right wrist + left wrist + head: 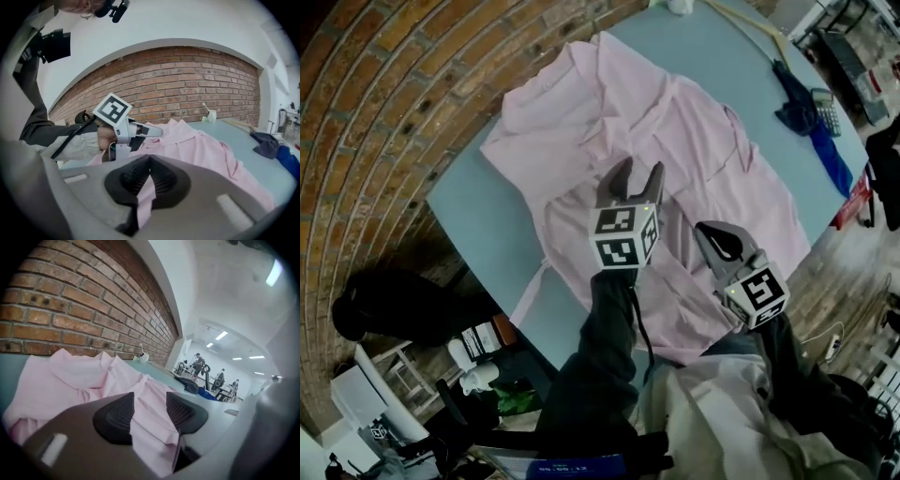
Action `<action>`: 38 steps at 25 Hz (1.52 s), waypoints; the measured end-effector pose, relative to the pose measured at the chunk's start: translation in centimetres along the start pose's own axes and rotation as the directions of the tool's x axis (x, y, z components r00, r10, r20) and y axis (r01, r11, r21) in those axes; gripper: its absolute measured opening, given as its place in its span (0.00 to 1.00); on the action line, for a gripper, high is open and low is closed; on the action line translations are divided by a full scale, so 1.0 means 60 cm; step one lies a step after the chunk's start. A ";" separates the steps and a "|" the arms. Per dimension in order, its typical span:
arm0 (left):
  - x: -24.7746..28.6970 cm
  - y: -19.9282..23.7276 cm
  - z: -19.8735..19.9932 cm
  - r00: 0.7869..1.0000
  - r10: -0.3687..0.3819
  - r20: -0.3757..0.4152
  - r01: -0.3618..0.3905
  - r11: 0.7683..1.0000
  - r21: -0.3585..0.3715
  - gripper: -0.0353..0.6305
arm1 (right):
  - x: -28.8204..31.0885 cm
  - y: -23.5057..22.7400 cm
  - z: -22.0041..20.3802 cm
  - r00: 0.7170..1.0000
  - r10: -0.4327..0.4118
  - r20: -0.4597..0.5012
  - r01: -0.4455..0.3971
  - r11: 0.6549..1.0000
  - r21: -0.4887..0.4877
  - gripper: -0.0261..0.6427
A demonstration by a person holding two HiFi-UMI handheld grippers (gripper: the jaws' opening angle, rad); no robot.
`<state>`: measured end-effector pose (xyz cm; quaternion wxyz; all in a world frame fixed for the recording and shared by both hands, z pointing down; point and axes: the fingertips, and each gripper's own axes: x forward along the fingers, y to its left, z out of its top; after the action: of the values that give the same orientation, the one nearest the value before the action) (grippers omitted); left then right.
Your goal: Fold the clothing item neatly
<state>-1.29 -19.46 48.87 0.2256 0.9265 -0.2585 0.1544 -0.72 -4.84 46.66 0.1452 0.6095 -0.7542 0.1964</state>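
A crumpled pink shirt point(694, 150) lies spread across the blue-grey table point(478, 216). My left gripper point(639, 173) hovers over the shirt's middle with its jaws apart. In the left gripper view the shirt point(79, 376) shows through the gap of the left gripper point(150, 411), and the pads do not press on it. My right gripper point(707, 232) is low over the shirt's near edge. In the right gripper view the right gripper point(150, 161) is shut on a fold of the pink shirt point(211, 150), which hangs below the pads. The left gripper point(157, 131) shows there to the left.
A dark blue cloth point(811, 117) and a calculator point(825, 111) lie at the table's far right. A white cup point(212, 116) stands at the far end by the brick wall point(384, 103). A wooden stick point(750, 23) lies near it. The table's near corner point(553, 352) is beside me.
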 end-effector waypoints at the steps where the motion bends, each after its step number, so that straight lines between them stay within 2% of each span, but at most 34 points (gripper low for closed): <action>1: -0.022 -0.016 -0.006 1.000 0.013 0.012 -0.013 1.000 -0.009 0.36 | -0.010 -0.004 -0.003 1.000 0.014 0.020 -0.014 1.000 0.017 0.04; 3: -0.071 -0.045 -0.031 0.998 0.061 0.026 -0.061 0.998 -0.002 0.25 | -0.033 -0.013 -0.011 0.998 0.044 0.048 -0.046 0.998 0.043 0.04; 6: -0.148 -0.090 -0.079 0.987 0.154 0.053 -0.155 0.988 0.025 0.06 | -0.070 -0.019 -0.027 0.993 0.102 0.061 -0.103 0.994 0.019 0.04; 10: -0.213 -0.157 -0.146 0.966 0.255 0.051 -0.256 0.967 0.016 0.06 | -0.120 -0.026 -0.061 0.978 0.200 0.053 -0.200 0.980 0.003 0.04; 14: -0.263 -0.211 -0.178 0.921 0.377 0.097 -0.372 0.926 -0.065 0.06 | -0.180 -0.049 -0.092 0.961 0.275 0.039 -0.274 0.961 -0.026 0.04; 18: -0.323 -0.257 -0.221 0.861 0.494 0.125 -0.479 0.868 -0.131 0.06 | -0.267 -0.125 -0.129 0.962 0.267 0.063 -0.262 0.962 -0.071 0.04; 22: -0.389 -0.300 -0.307 0.788 0.607 0.103 -0.577 0.786 -0.220 0.06 | -0.364 -0.246 -0.199 0.981 0.185 0.064 -0.182 0.982 -0.057 0.04; 26: -0.441 -0.347 -0.398 0.717 0.694 0.070 -0.649 0.700 -0.298 0.06 | -0.435 -0.334 -0.294 0.991 0.136 0.012 -0.136 0.990 0.034 0.06; 29: -0.459 -0.370 -0.449 0.681 0.729 0.074 -0.667 0.658 -0.349 0.07 | -0.448 -0.349 -0.360 0.989 0.145 -0.027 -0.142 0.985 0.099 0.17; 32: -0.461 -0.385 -0.493 0.672 0.736 0.080 -0.662 0.645 -0.381 0.20 | -0.432 -0.347 -0.412 0.987 0.157 -0.041 -0.150 0.980 0.133 0.26; 35: -0.468 -0.388 -0.549 0.651 0.757 0.057 -0.674 0.611 -0.415 0.48 | -0.405 -0.359 -0.438 0.986 0.166 0.000 -0.162 0.966 0.199 0.35; 36: -0.469 -0.388 -0.571 0.648 0.760 0.046 -0.675 0.601 -0.428 0.63 | -0.397 -0.364 -0.446 0.984 0.175 0.008 -0.173 0.962 0.212 0.36; 37: -0.465 -0.387 -0.593 0.658 0.752 0.039 -0.663 0.604 -0.442 0.73 | -0.389 -0.369 -0.453 0.982 0.190 0.011 -0.187 0.959 0.213 0.38; 38: -0.459 -0.385 -0.611 0.680 0.732 0.040 -0.639 0.619 -0.456 0.76 | -0.381 -0.373 -0.458 0.979 0.205 0.013 -0.203 0.958 0.204 0.38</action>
<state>-17.34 27.72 61.12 0.3054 0.6983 -0.6439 0.0673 25.45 23.85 63.06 0.0639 0.5394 -0.7882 0.2893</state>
